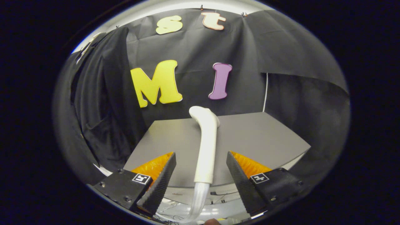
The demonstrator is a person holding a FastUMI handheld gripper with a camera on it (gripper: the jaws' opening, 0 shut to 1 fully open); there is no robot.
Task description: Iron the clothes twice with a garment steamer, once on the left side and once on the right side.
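A white garment steamer rises between my fingers, its bent head pointing left toward the far wall. A clear hose leaves its lower end and curves down below the fingers. My gripper is open, one finger on each side of the steamer's handle, with a gap on both sides and no contact that I can see. A dark garment hangs on the wall to the left, beyond the left finger, with a chest pocket showing.
A grey table lies ahead under the steamer, its near edge just beyond the fingertips. A thin white cable runs down the booth wall at the table's far right corner. Wires lie below the table edge.
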